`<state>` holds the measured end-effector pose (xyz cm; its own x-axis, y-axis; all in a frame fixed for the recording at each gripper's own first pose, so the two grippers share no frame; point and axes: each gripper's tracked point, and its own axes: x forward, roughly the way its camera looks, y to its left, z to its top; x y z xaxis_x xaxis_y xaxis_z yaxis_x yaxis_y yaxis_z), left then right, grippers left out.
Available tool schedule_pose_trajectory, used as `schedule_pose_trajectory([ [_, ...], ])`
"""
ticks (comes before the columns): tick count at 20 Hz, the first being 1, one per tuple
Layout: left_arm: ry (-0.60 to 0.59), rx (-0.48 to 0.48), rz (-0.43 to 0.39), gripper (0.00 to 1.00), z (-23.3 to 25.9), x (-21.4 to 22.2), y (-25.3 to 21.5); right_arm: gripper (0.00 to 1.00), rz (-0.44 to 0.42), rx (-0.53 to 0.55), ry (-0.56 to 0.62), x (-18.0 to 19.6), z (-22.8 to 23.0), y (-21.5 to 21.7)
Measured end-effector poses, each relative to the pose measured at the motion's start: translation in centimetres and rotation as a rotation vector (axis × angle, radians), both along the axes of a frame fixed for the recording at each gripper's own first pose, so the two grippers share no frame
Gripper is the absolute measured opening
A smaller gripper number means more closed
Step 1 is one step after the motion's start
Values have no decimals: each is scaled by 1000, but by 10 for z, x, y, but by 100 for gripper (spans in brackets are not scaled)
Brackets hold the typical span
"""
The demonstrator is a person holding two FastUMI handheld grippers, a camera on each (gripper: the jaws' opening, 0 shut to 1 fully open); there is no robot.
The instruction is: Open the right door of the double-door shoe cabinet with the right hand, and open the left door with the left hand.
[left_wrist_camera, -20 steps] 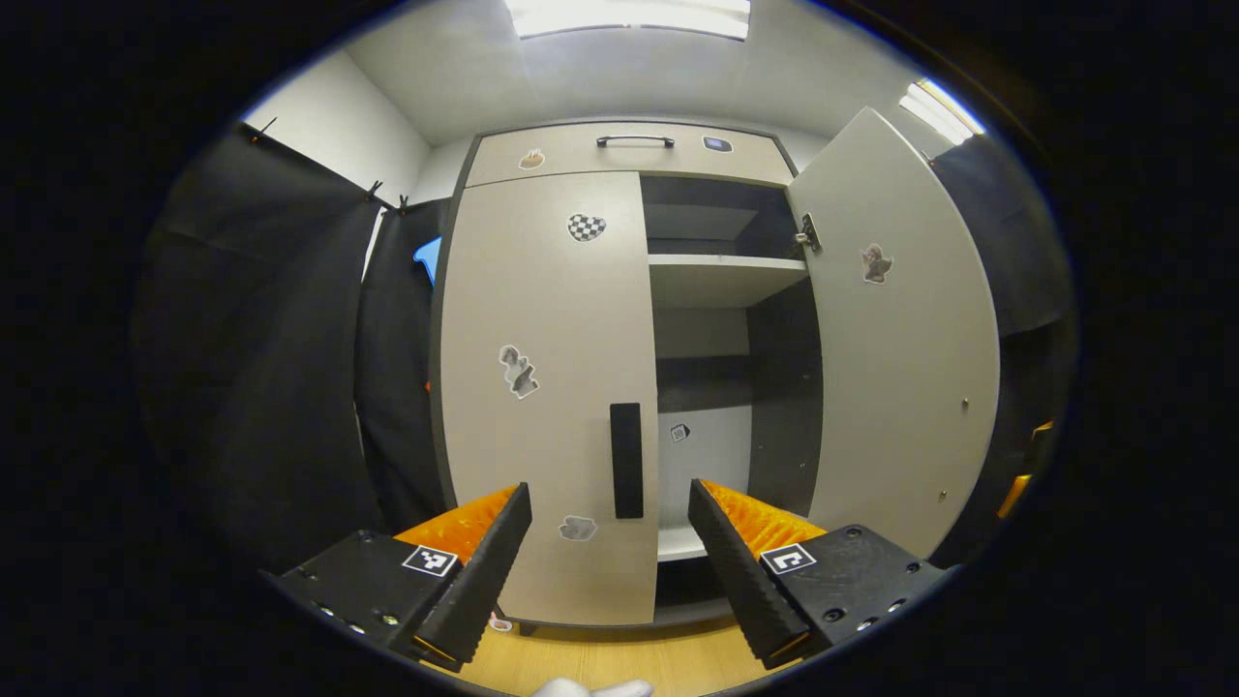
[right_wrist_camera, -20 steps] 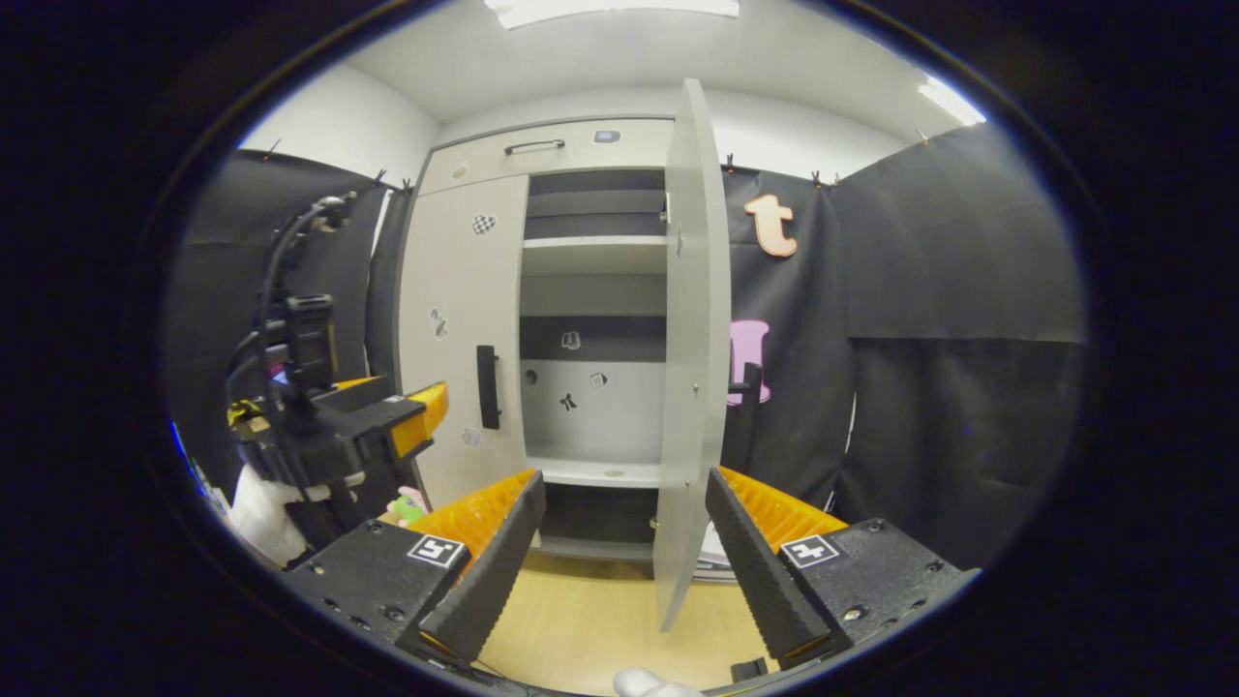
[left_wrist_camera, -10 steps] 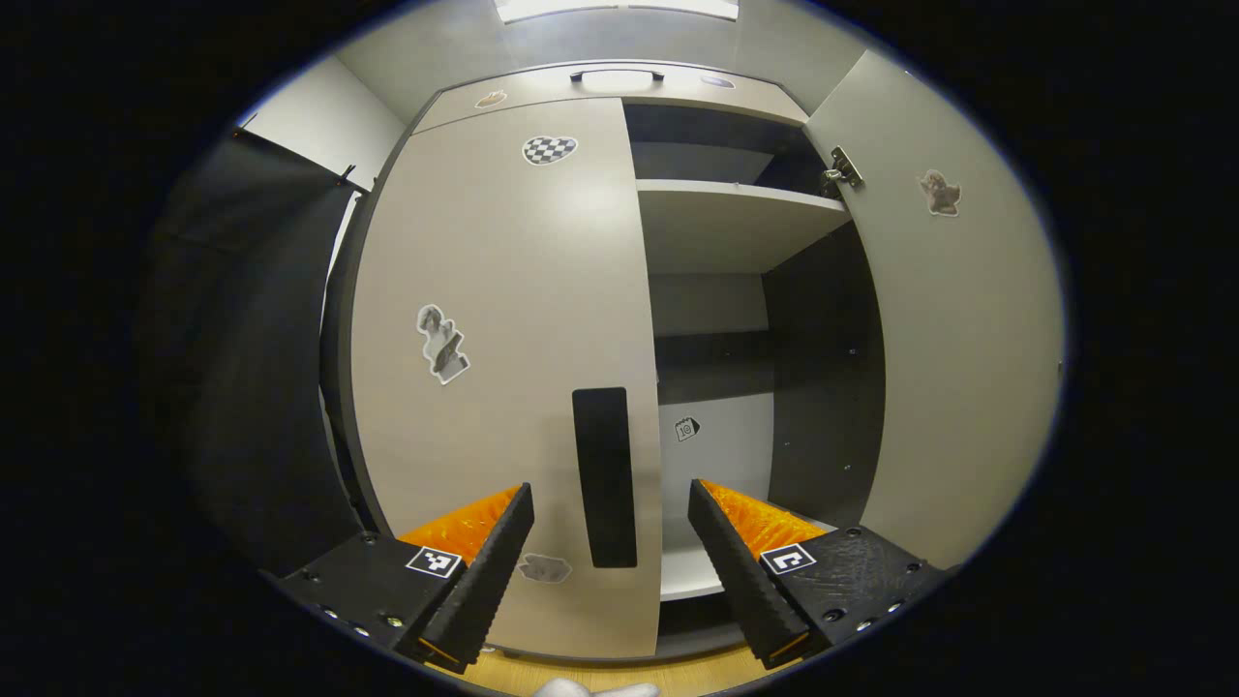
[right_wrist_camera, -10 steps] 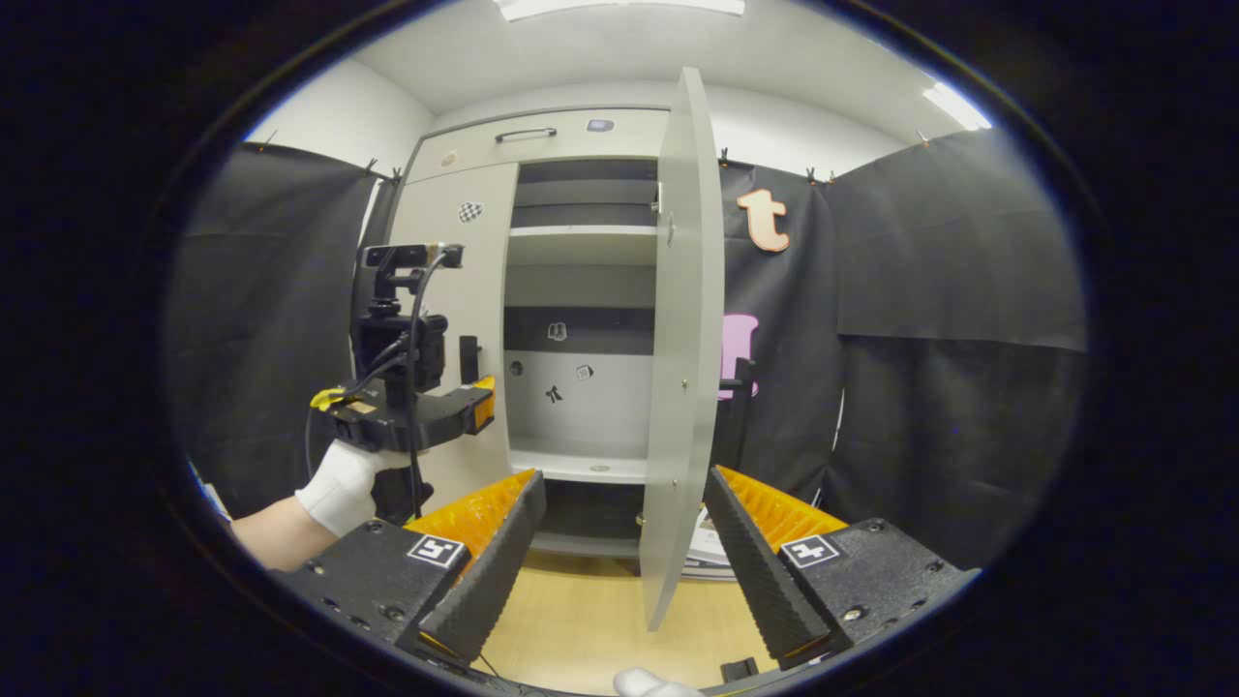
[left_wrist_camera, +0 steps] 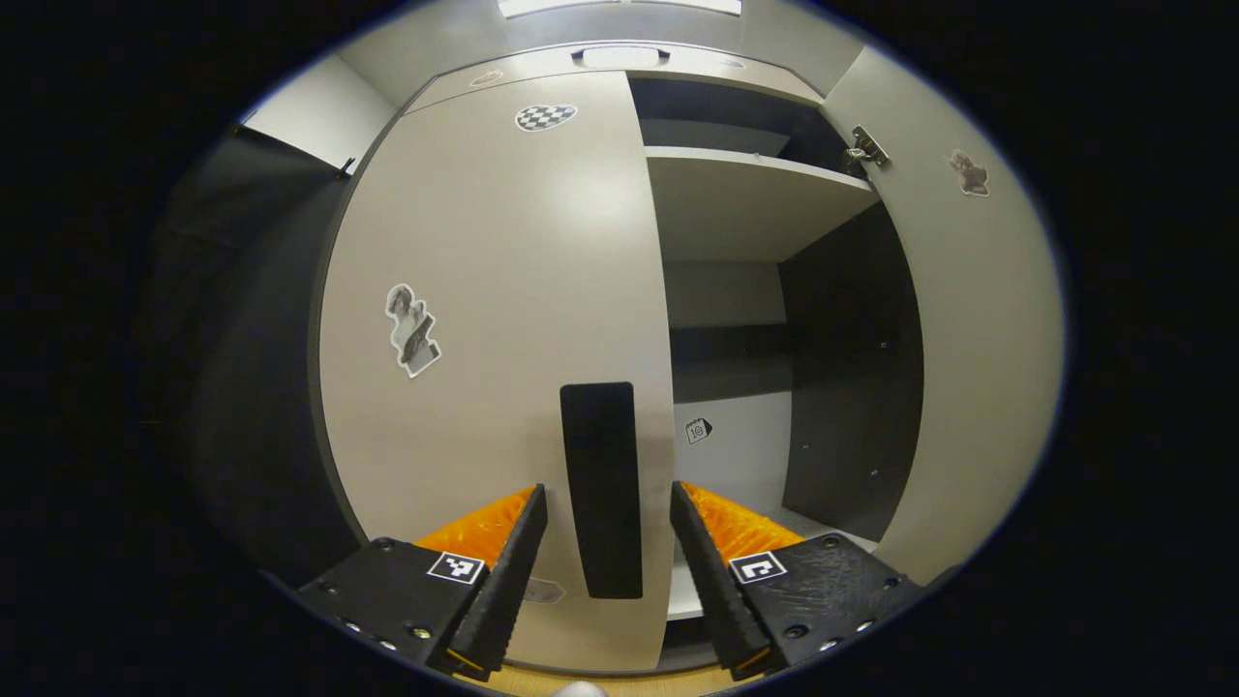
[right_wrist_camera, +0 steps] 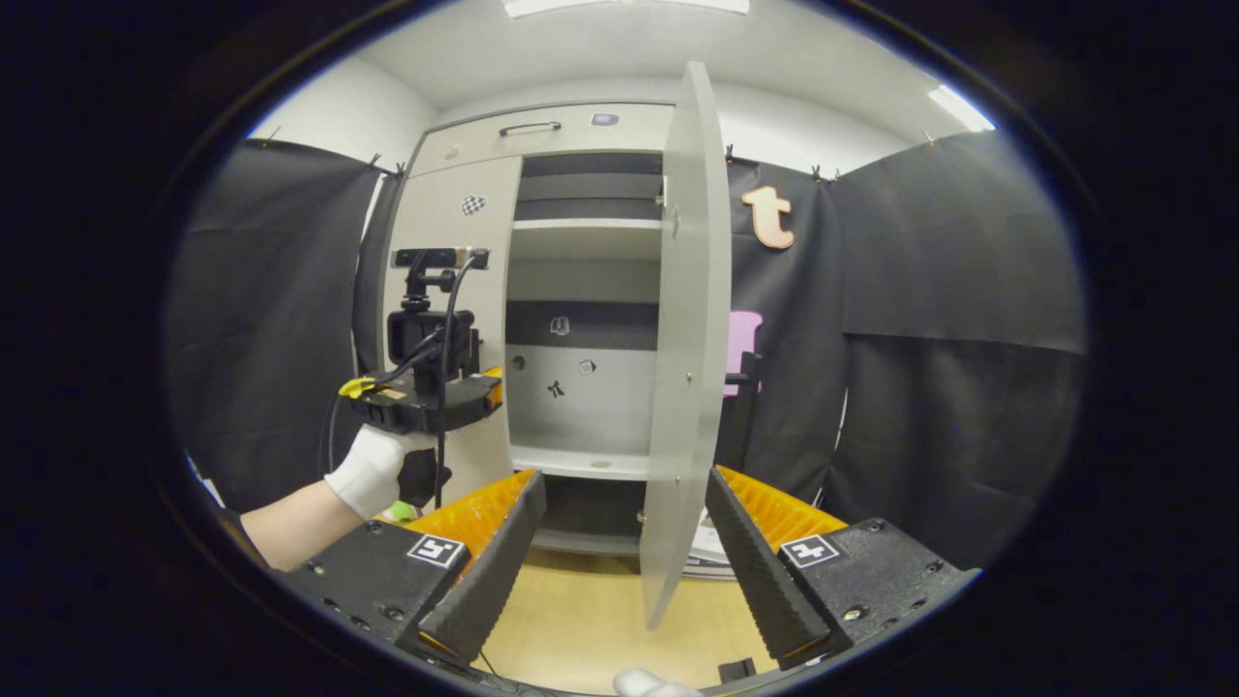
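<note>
In the left gripper view, your left gripper [left_wrist_camera: 608,542] sits close in front of the shoe cabinet [left_wrist_camera: 619,68], its two fingers spread wide on either side of the one black handle [left_wrist_camera: 601,489] on the left door [left_wrist_camera: 503,339]; neither finger touches the handle, so the jaws hold nothing. That door is closed and carries three stickers you can count: a checkered one [left_wrist_camera: 545,116] near its top edge, a figure [left_wrist_camera: 411,329] toward its left edge, and a grey one [left_wrist_camera: 544,590] near the bottom edge, partly behind a finger. The right door [left_wrist_camera: 978,368] stands swung open, with one hinge [left_wrist_camera: 864,150] at its top corner, baring one pale shelf [left_wrist_camera: 755,198] and one small sticker [left_wrist_camera: 698,431] on the back panel. In the right gripper view, your right gripper [right_wrist_camera: 624,542] hangs back from the cabinet, its two fingers wide apart and empty, with the open right door [right_wrist_camera: 682,339] edge-on between them. Farther off, a gloved hand [right_wrist_camera: 373,469] holds the left gripper [right_wrist_camera: 426,402] up against the closed left door [right_wrist_camera: 450,319]. Three small stickers [right_wrist_camera: 571,363] dot the back panel.
</note>
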<state>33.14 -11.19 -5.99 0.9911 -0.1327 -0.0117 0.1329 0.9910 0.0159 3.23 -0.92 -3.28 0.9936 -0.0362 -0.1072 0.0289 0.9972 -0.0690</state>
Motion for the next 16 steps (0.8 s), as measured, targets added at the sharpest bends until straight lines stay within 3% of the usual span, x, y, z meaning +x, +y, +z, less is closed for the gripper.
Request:
schedule_pose_trajectory([
  [1,3,11,11,69,0,4,3,100,1,0,-5,0,1,-1],
  [2,12,9,10,46,-2,4,4,100,1,-1,-11,0,2,0],
  [3,30,3,7,33,-5,6,3,100,1,-2,-18,0,4,-1],
  [4,50,-11,2,36,-8,7,3,100,-1,-1,-19,-1,5,-2],
  [5,44,-21,-5,29,-4,7,2,100,2,4,-19,-2,5,-2],
  [8,70,-39,-11,24,-7,7,4,100,2,10,-18,-7,4,-5],
  [11,64,-48,-1,8,-7,5,5,100,13,17,-21,-11,7,-2],
  [16,67,-41,-21,5,-5,-4,6,100,23,17,-28,-24,8,-1],
])
